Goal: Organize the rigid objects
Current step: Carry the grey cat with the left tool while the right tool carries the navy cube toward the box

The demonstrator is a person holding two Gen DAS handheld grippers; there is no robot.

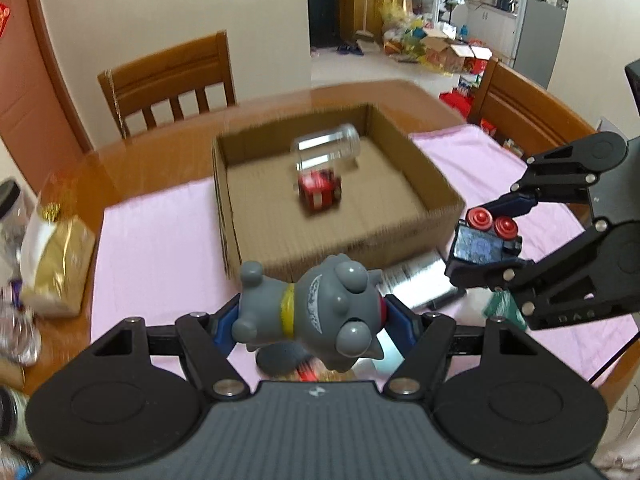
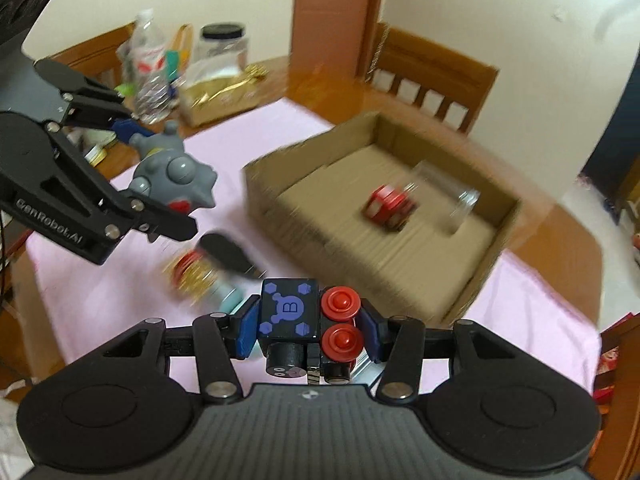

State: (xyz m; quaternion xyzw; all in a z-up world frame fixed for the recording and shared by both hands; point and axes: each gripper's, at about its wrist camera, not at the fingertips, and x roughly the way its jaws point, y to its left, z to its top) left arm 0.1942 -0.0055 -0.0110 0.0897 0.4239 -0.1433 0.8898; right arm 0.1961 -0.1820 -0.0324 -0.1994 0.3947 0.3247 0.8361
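Note:
My left gripper (image 1: pixel 312 320) is shut on a grey cat figurine (image 1: pixel 316 312) with a yellow collar, held above the pink cloth (image 1: pixel 160 240) just in front of the cardboard box (image 1: pixel 340 240). The figurine also shows in the right wrist view (image 2: pixel 172 172). My right gripper (image 2: pixel 310 322) is shut on a black block toy with red wheels (image 2: pixel 312 320), held above the cloth near the box's corner (image 2: pixel 256 184); it also shows in the left wrist view (image 1: pixel 484 240). In the box lie a clear glass jar (image 1: pixel 326 148) and a red cube (image 1: pixel 320 192).
A blurred red-gold object and a dark flat object (image 2: pixel 208 260) lie on the cloth below the grippers. A gold bag (image 1: pixel 52 264), a plastic bottle (image 2: pixel 150 72) and a lidded jar (image 2: pixel 222 46) stand at the table's left. Wooden chairs (image 1: pixel 168 80) surround the table.

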